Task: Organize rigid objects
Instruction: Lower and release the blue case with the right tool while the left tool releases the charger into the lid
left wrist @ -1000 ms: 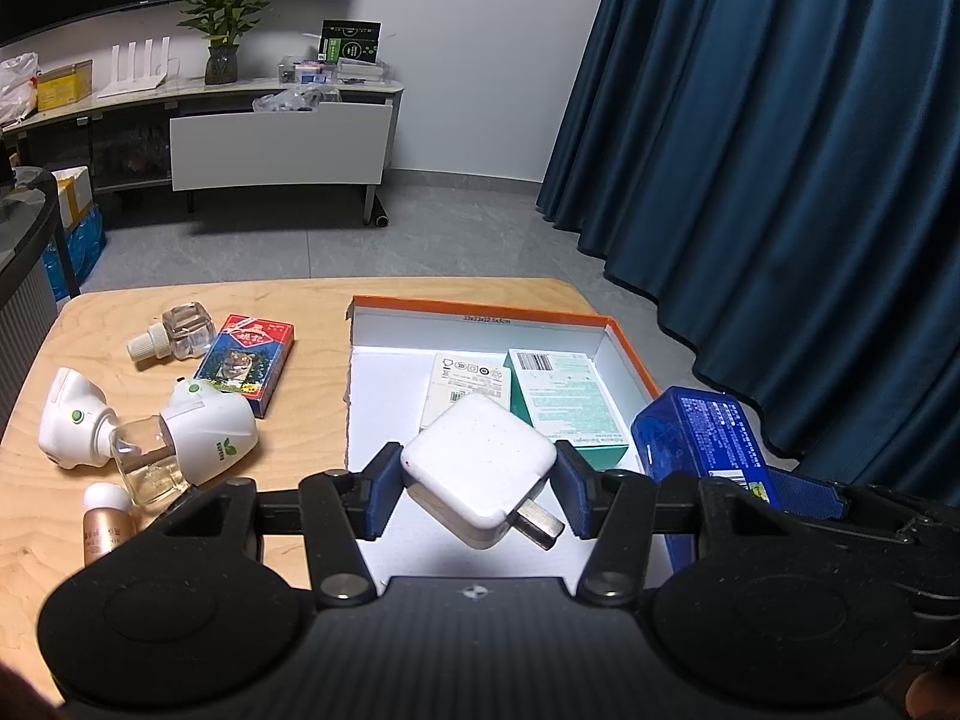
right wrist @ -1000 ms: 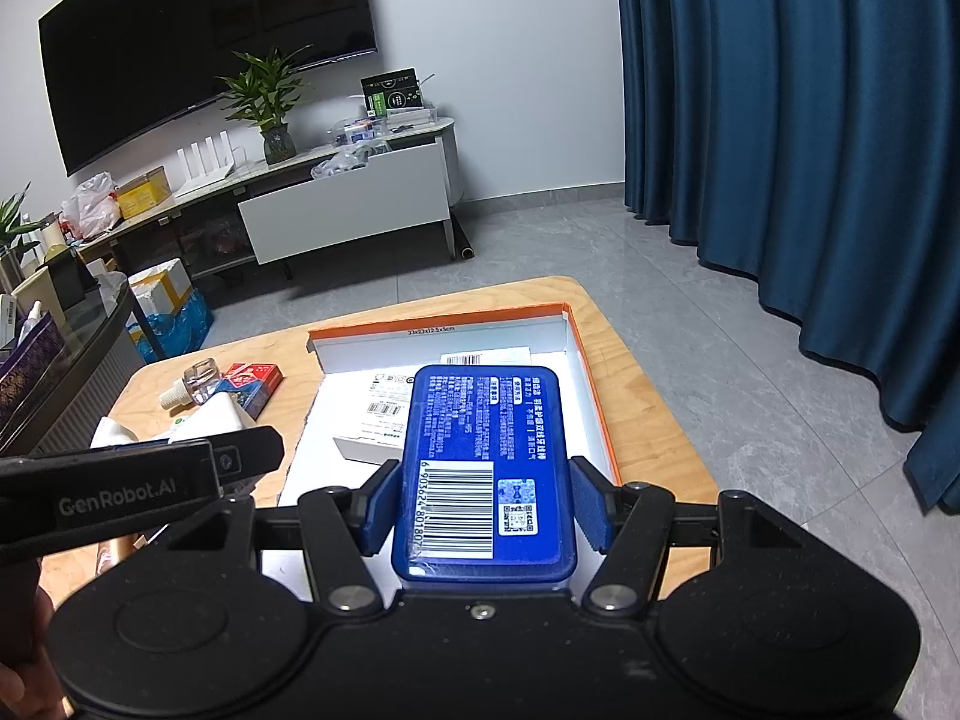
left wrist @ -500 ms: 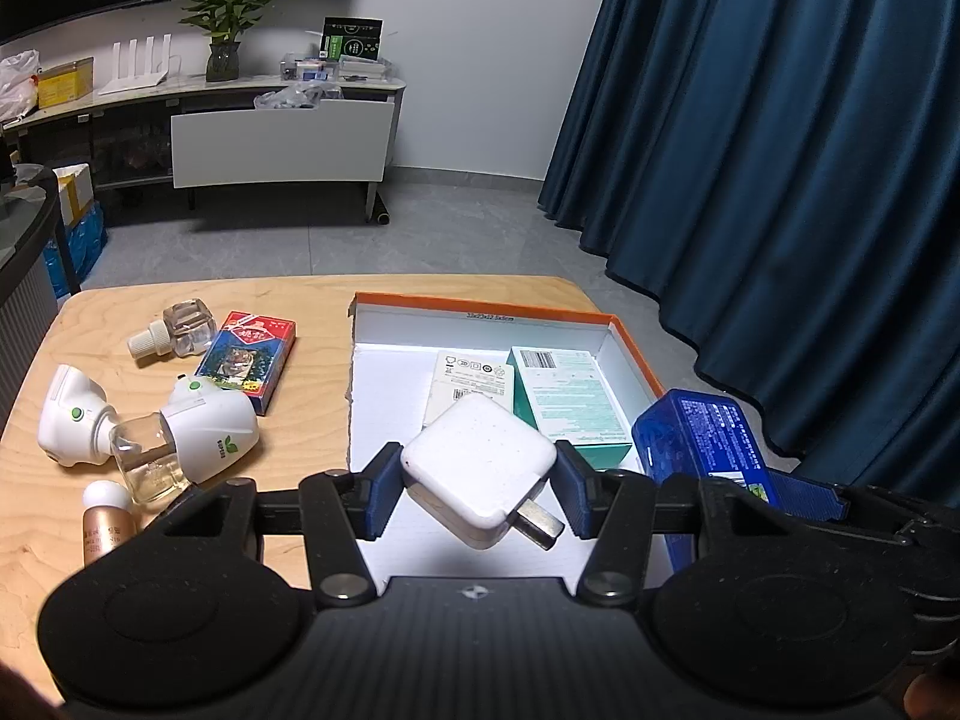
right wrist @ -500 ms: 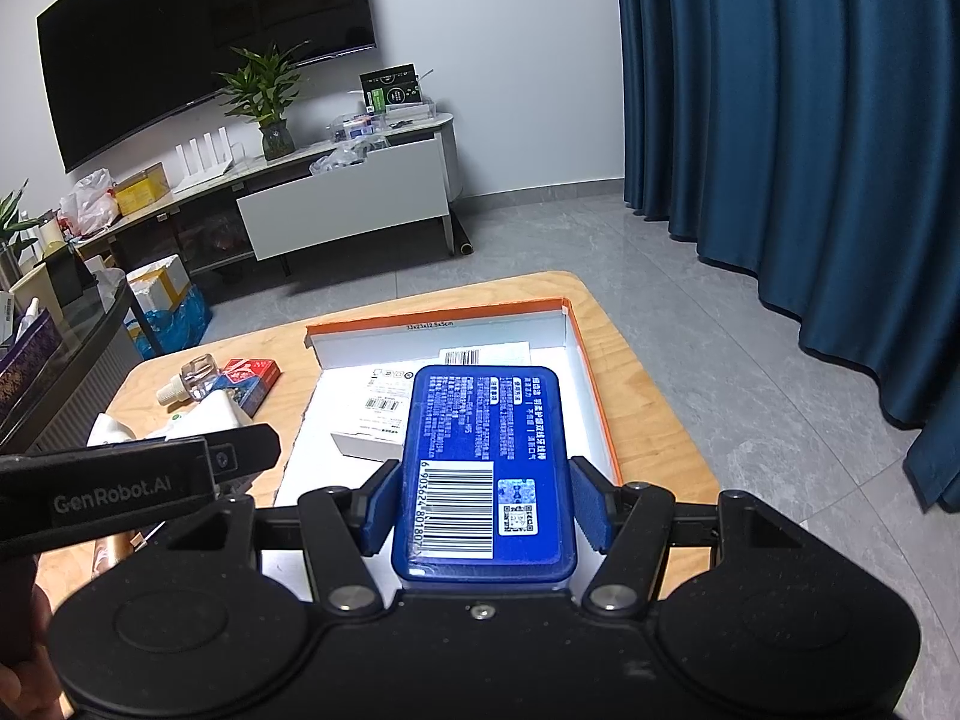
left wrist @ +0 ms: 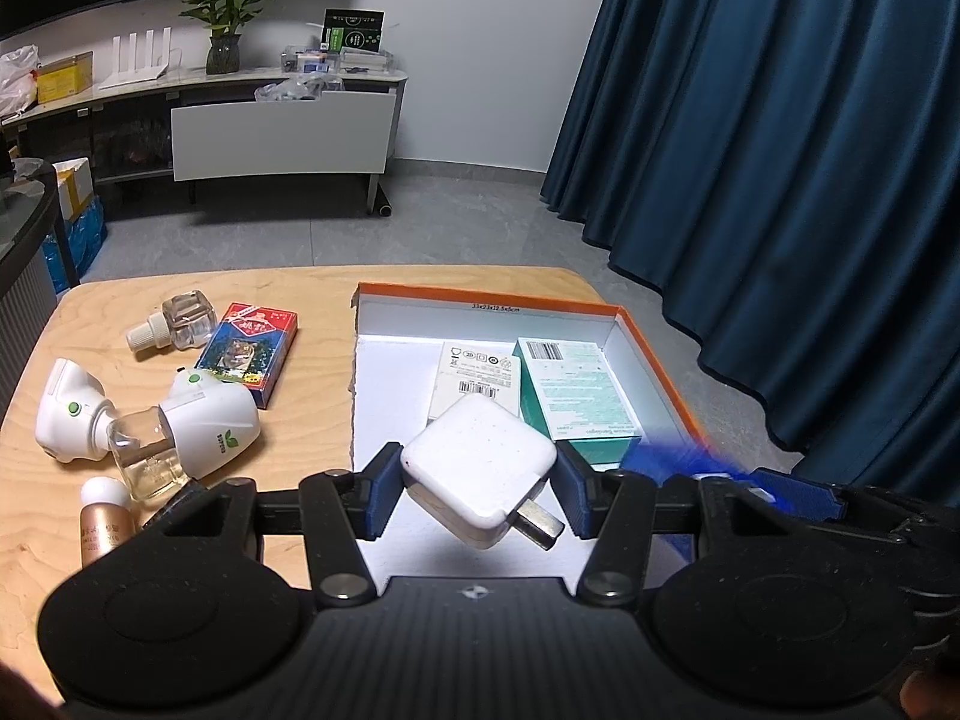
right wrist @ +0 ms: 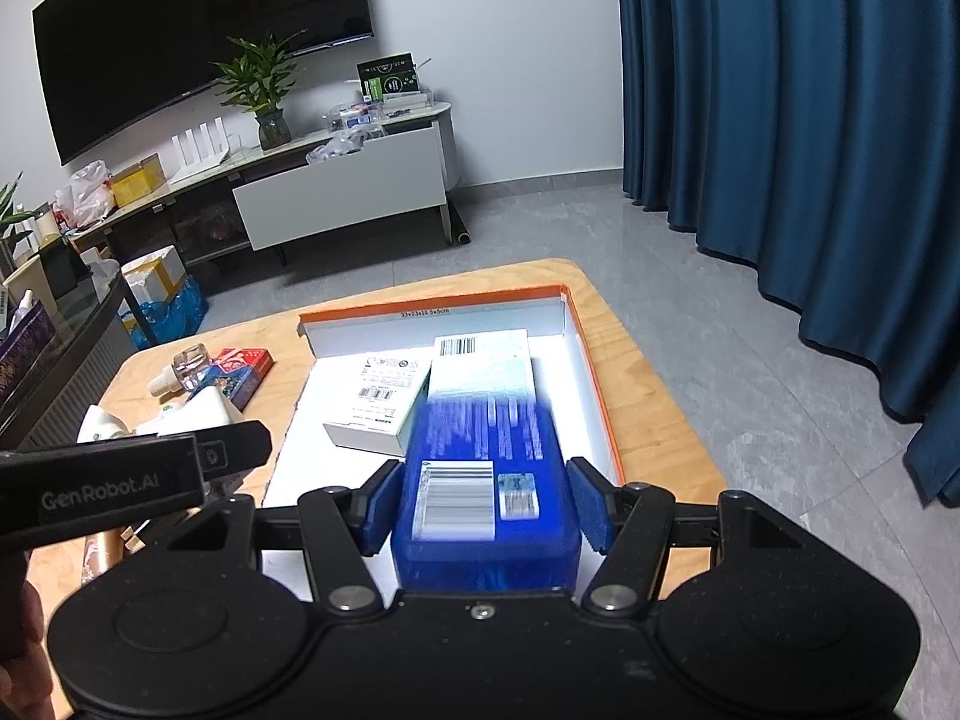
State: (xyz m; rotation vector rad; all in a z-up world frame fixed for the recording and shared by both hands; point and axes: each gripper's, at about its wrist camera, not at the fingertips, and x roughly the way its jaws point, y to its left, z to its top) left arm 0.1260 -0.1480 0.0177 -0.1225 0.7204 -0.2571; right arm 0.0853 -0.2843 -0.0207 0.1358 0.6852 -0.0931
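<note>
Risk: charger (left wrist: 480, 468) pinched corner-on in left gripper (left wrist: 477, 498), tilted above tray (left wrist: 651, 354); could twist out. Blue box (right wrist: 483, 492) clamped flat in right gripper (right wrist: 483, 501), blurred, above tray's near end; could land on boxes (right wrist: 480, 360) already inside.

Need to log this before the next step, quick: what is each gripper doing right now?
Left gripper: closed on the white charger.
Right gripper: blue box sits between the jaws, blurred; cannot tell whether the pads press it.
</note>
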